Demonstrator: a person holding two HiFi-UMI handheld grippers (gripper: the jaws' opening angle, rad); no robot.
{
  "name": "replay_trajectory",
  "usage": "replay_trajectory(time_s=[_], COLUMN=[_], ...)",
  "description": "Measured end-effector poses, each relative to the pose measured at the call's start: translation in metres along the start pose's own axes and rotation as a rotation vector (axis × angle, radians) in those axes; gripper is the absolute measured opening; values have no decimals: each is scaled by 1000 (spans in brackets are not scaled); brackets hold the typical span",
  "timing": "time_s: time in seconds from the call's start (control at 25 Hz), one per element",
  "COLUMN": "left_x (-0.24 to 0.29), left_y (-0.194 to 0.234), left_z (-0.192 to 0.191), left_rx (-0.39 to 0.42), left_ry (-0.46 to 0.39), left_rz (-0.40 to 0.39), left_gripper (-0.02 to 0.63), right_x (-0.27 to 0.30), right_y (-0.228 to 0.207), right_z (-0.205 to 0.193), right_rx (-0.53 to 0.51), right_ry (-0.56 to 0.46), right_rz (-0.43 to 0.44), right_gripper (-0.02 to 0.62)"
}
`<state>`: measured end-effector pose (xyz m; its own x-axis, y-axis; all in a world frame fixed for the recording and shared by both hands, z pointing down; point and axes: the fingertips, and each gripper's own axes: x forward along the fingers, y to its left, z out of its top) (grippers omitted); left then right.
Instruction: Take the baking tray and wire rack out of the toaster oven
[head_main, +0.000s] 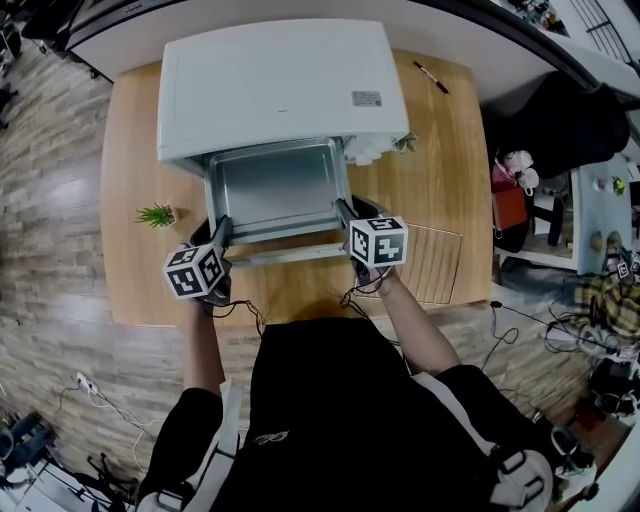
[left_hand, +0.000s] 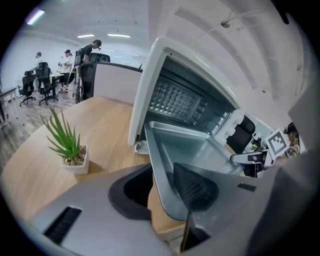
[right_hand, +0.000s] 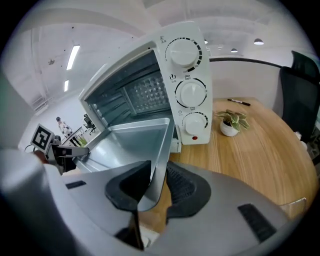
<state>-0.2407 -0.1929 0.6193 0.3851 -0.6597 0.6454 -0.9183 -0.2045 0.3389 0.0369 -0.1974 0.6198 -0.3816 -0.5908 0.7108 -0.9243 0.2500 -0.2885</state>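
A white toaster oven (head_main: 280, 90) stands on the wooden table with its door open. The silver baking tray (head_main: 275, 190) sticks out of its mouth, over the lowered door (head_main: 290, 254). My left gripper (head_main: 222, 240) is shut on the tray's near left corner: the rim (left_hand: 152, 165) runs between the dark pads of the left gripper (left_hand: 160, 187). My right gripper (head_main: 345, 215) is shut on the near right corner, the tray's edge (right_hand: 162, 150) pinched in the right gripper (right_hand: 156, 187). Inside the oven (right_hand: 135, 95) I cannot make out the wire rack.
A small potted plant (head_main: 158, 215) stands left of the oven, another plant (right_hand: 231, 122) right of the control knobs (right_hand: 192, 92). A pen (head_main: 432, 77) lies at the far right of the table. A slatted board (head_main: 435, 265) lies by my right hand.
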Motion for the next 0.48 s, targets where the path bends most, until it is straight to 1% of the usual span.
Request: replay_trajectory(time_s=[0.16, 0.36, 0.48], left_x=[-19, -47, -60], left_y=[-10, -31, -49], left_z=[-17, -40, -45], left_rx=[-11, -39, -21], left_ry=[6, 8, 10], left_rz=[11, 14, 2], left_gripper=[140, 140, 140], right_x=[-17, -47, -69], right_y=[4, 4, 1], right_z=[-16, -33, -43], right_rx=[32, 43, 57], right_ry=[-4, -21, -41], right_rz=[27, 49, 49], right_gripper=[103, 100, 100])
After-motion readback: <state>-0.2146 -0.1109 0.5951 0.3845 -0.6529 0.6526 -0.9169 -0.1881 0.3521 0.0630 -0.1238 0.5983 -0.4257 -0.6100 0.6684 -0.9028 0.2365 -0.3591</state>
